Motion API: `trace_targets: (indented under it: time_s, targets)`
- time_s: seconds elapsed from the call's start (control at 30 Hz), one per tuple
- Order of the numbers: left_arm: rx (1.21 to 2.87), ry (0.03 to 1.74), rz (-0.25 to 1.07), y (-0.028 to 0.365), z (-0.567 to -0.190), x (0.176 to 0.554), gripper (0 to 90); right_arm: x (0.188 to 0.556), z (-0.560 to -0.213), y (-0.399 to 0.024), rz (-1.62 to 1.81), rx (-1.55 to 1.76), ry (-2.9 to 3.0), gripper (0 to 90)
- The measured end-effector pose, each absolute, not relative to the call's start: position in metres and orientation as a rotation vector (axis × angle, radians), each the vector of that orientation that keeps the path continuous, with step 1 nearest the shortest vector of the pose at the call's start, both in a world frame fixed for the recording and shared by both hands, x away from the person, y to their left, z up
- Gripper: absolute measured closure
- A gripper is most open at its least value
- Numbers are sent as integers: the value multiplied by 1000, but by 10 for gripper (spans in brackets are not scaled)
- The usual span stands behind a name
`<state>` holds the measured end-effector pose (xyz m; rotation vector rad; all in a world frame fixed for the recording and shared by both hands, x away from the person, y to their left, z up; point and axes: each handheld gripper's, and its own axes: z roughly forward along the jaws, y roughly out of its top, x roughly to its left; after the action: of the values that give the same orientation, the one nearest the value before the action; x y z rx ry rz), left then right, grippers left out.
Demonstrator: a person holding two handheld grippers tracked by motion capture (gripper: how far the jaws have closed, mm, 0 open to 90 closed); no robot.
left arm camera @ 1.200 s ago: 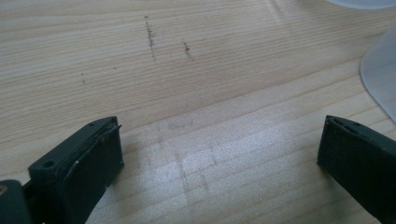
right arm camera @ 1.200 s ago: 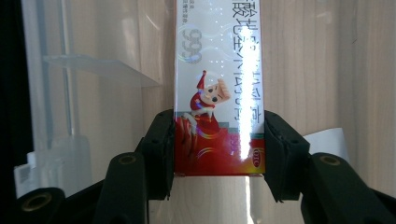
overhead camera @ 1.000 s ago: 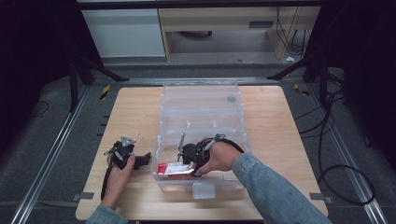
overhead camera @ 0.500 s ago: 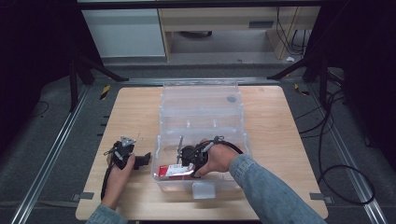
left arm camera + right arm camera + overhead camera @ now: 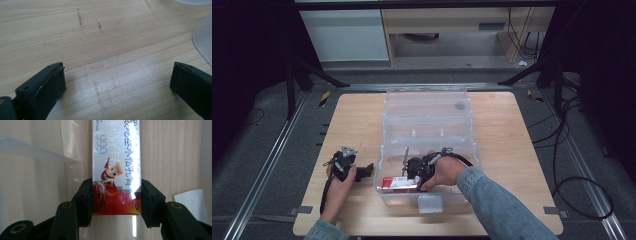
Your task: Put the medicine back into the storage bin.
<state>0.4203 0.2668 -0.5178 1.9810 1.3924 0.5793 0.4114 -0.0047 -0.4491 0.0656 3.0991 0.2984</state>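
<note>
Your right gripper squeezes the red and white box between its fingers, low inside the clear bin on the bench. The box's far end is cut off at the top. Your left gripper rests with fingers wide apart over bare wood, holding nothing.

tools: 2 | red box: 1 | clear bin: 1 | table: 1

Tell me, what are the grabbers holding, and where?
The right gripper squeezes the red and silver box by its long sides at the red end, inside the clear bin. The left gripper holds nothing.
</note>
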Motion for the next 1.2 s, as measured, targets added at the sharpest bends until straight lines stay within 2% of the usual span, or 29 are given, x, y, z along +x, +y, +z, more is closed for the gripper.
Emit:
trace_targets:
  time_s: [0.53,0.67,1.2]
  targets:
    - [1977,1392,579,267,-518,420,0,411,-459,-2,251,90,3103,500]
    - [1979,1391,579,267,-518,420,0,410,-460,-1,252,93,3105,469]
    - [1994,1368,569,268,-518,420,0,404,-431,-19,409,214,3007,487]
